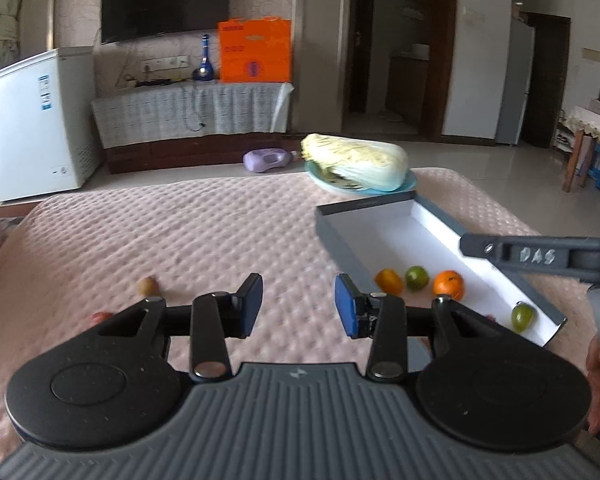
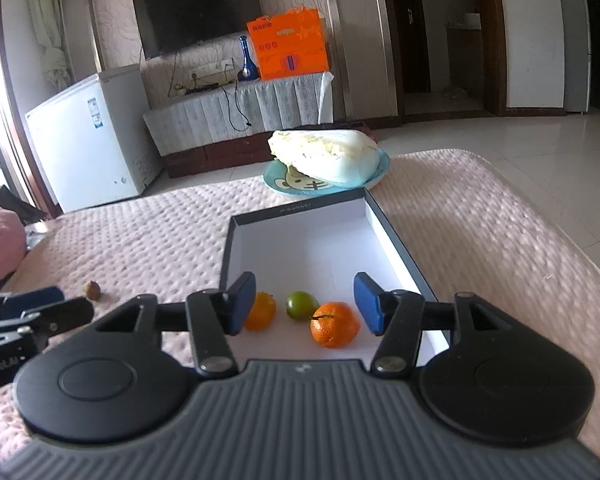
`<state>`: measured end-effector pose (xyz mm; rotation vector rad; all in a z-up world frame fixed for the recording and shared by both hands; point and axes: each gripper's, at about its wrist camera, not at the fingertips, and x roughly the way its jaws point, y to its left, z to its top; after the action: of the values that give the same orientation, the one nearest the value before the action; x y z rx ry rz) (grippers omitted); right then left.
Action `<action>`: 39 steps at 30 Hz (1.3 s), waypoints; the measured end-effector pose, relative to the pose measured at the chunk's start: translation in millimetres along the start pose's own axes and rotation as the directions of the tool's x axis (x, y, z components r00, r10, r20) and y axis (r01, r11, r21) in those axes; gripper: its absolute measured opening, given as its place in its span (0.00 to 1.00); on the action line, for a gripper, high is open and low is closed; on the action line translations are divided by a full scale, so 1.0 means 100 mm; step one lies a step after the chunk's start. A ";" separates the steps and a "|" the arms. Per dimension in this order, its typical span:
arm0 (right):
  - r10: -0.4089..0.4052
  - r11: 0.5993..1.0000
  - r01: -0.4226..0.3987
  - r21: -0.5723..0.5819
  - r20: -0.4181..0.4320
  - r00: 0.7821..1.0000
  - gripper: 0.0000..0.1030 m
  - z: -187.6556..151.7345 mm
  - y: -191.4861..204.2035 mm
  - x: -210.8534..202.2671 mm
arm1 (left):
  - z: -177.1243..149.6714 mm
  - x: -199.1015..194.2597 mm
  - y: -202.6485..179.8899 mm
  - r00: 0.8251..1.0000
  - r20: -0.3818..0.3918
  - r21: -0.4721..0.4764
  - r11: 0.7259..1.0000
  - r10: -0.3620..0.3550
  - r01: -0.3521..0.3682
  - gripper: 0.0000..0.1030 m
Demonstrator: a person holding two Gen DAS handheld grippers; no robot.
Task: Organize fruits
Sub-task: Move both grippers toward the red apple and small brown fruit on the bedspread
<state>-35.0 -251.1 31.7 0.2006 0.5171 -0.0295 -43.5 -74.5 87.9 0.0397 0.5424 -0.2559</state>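
Observation:
A grey box with a white inside (image 1: 384, 232) (image 2: 300, 240) lies on the pink quilted table. It holds an orange (image 1: 448, 283) (image 2: 334, 323), a smaller orange fruit (image 1: 389, 281) (image 2: 261, 310), a green fruit (image 1: 417, 277) (image 2: 301, 305) and a second green fruit (image 1: 523, 316). A small brownish fruit (image 1: 148, 285) (image 2: 92, 289) and a reddish one (image 1: 101, 316) lie on the cloth left of the box. My left gripper (image 1: 298, 306) is open and empty above the cloth. My right gripper (image 2: 305, 304) is open and empty over the box's near end.
A napa cabbage (image 1: 356, 162) (image 2: 326, 154) lies on a blue plate (image 2: 276, 186) at the table's far edge, behind the box. A white freezer (image 1: 32, 120), a TV cabinet (image 1: 192, 116) and a side table (image 1: 592, 128) stand beyond.

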 end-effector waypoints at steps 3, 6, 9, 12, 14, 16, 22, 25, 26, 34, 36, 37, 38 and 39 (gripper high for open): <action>0.033 0.999 -0.033 -0.004 0.019 0.999 0.55 0.00 0.09 -0.10 | -0.05 -0.17 0.11 1.000 0.007 -0.011 1.000 0.019 -0.019 0.44; 0.062 0.997 -0.061 -0.044 0.024 0.998 0.55 -0.02 0.23 -0.17 | -0.11 -0.32 0.22 0.999 0.011 -0.017 0.999 0.044 -0.044 0.44; 0.103 0.993 -0.102 -0.062 0.024 0.994 0.55 -0.05 0.35 -0.20 | -0.15 -0.38 0.36 0.997 0.002 -0.034 0.996 0.077 -0.077 0.44; 0.137 0.988 -0.135 -0.077 0.019 0.990 0.55 -0.06 0.50 -0.21 | -0.18 -0.41 0.52 0.993 -0.010 -0.060 0.991 0.116 -0.116 0.44; 0.162 0.982 -0.160 -0.100 0.014 0.987 0.55 -0.08 0.62 -0.19 | -0.20 -0.43 0.64 0.990 -0.018 -0.077 0.987 0.138 -0.139 0.44; 0.188 0.976 -0.186 -0.114 0.003 0.982 0.55 -0.10 0.74 -0.16 | -0.22 -0.45 0.74 0.987 -0.022 -0.080 0.983 0.162 -0.163 0.45; 0.258 0.959 -0.261 -0.109 -0.043 0.965 0.55 -0.16 1.08 0.03 | -0.29 -0.45 1.08 0.975 -0.051 -0.108 0.970 0.215 -0.220 0.44; 0.282 0.952 -0.289 -0.101 -0.075 0.957 0.55 -0.20 1.26 0.17 | -0.33 -0.44 1.25 0.969 -0.067 -0.129 0.961 0.237 -0.244 0.45; 0.292 0.949 -0.299 -0.096 -0.082 0.953 0.55 -0.21 1.30 0.20 | -0.33 -0.44 1.29 0.968 -0.070 -0.136 0.959 0.242 -0.250 0.45; 0.303 0.928 -0.321 -0.191 -0.119 0.946 0.55 -0.31 1.74 0.36 | -0.40 -0.41 1.67 0.958 -0.087 -0.156 0.946 0.274 -0.285 0.45; 0.304 0.918 -0.326 -0.227 -0.124 0.944 0.55 -0.33 1.85 0.39 | -0.41 -0.40 1.74 0.958 -0.093 -0.166 0.944 0.272 -0.284 0.45; 0.308 0.914 -0.331 -0.235 -0.130 0.943 0.55 -0.34 1.89 0.41 | -0.42 -0.39 1.77 0.958 -0.094 -0.168 0.944 0.270 -0.283 0.45; 0.311 0.912 -0.335 -0.237 -0.135 0.941 0.55 -0.35 1.93 0.44 | -0.44 -0.37 1.79 0.958 -0.098 -0.164 0.945 0.271 -0.284 0.45; 0.314 0.910 -0.339 -0.237 -0.139 0.939 0.55 -0.36 1.95 0.48 | -0.45 -0.35 1.81 0.957 -0.108 -0.160 0.945 0.271 -0.286 0.45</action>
<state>4.3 -52.0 13.6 0.0309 0.5741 0.3764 -49.3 113.7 61.9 -0.0428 0.6342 0.0710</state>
